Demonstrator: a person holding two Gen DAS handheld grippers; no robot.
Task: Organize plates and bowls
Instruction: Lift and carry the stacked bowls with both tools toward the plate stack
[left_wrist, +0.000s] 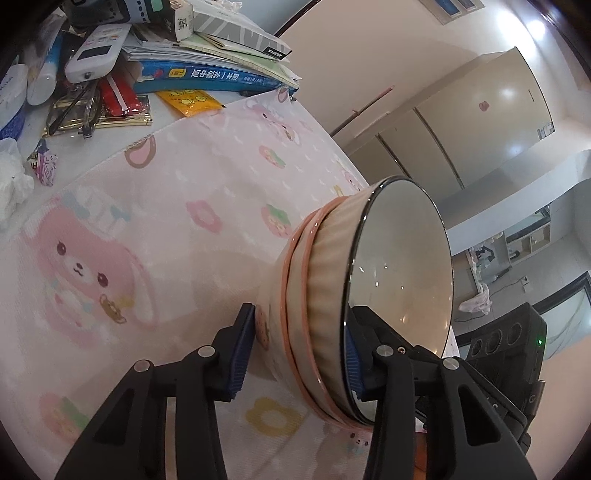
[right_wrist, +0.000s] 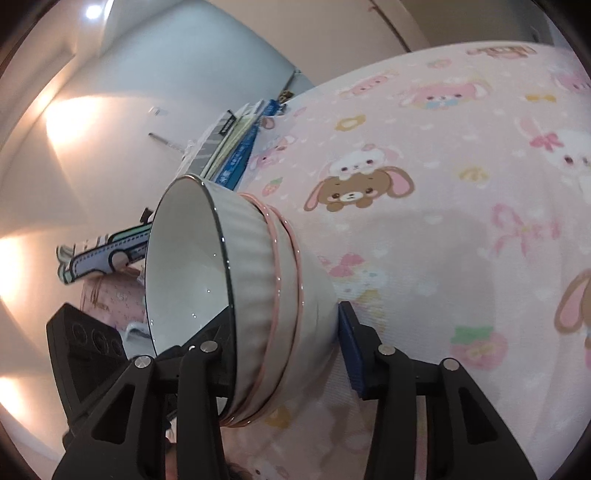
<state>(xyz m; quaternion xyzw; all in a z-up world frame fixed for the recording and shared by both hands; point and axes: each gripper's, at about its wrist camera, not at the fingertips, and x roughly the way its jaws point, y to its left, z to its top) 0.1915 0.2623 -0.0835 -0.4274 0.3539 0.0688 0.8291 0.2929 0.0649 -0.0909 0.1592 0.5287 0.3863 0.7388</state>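
Bowls (left_wrist: 343, 302) sit nested on the pink tablecloth (left_wrist: 166, 221), between both tongs. Left gripper (left_wrist: 299, 354) and right gripper (right_wrist: 284, 354) each straddle the stack's wall from opposite sides, one pad inside the rim, one outside, apparently pinching it.

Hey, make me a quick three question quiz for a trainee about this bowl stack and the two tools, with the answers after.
1. True or false: the stack of bowls includes pink-rimmed bowls.
2. Which bowl sits innermost?
A. dark-rimmed ribbed bowl
B. green glass bowl
C. metal bowl
3. Fill in: each tool has one finger inside the stack and one ____ it.

Key: 1 true. 2 A. 3 outside; the left tool and right tool both straddle the stack's wall over the pink cartoon tablecloth.
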